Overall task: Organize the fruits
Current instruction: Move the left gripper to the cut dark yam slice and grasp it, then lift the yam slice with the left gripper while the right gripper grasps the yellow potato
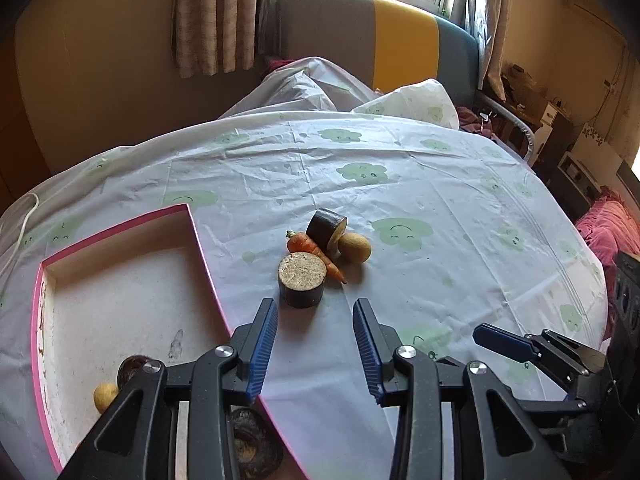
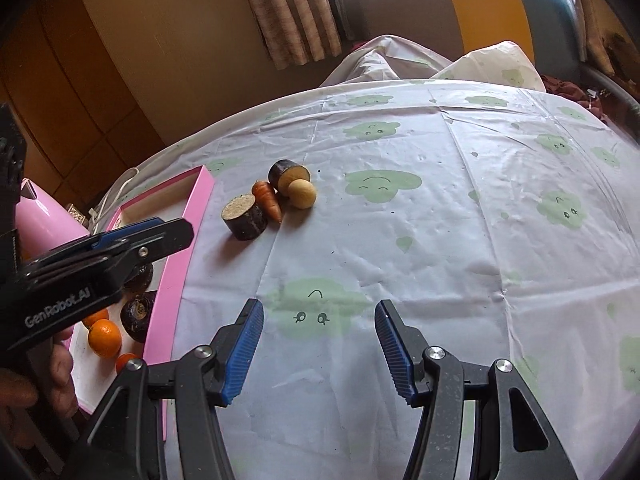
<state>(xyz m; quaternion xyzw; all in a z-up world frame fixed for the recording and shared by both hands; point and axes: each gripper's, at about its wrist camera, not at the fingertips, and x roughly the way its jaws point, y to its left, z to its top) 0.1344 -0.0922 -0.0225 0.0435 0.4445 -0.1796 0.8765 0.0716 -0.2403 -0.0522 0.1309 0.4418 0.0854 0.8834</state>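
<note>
A small pile lies mid-table: a dark eggplant chunk (image 1: 301,279) standing cut face up, a carrot (image 1: 316,254), a second eggplant chunk (image 1: 326,227) on its side, and a round yellow-brown fruit (image 1: 354,247). The same pile shows in the right wrist view: chunk (image 2: 245,216), carrot (image 2: 269,200), fruit (image 2: 302,194). My left gripper (image 1: 316,312) is open and empty, just short of the near chunk. My right gripper (image 2: 320,316) is open and empty, over bare cloth. A pink-rimmed tray (image 1: 208,264) at left holds oranges (image 2: 104,337) and dark round items (image 2: 138,311).
The table wears a white cloth with green cloud faces (image 2: 380,186). The right gripper shows at the right of the left wrist view (image 1: 504,344). A pink object (image 2: 44,220) stands beyond the tray. A sofa (image 1: 376,36) and curtains lie behind the table.
</note>
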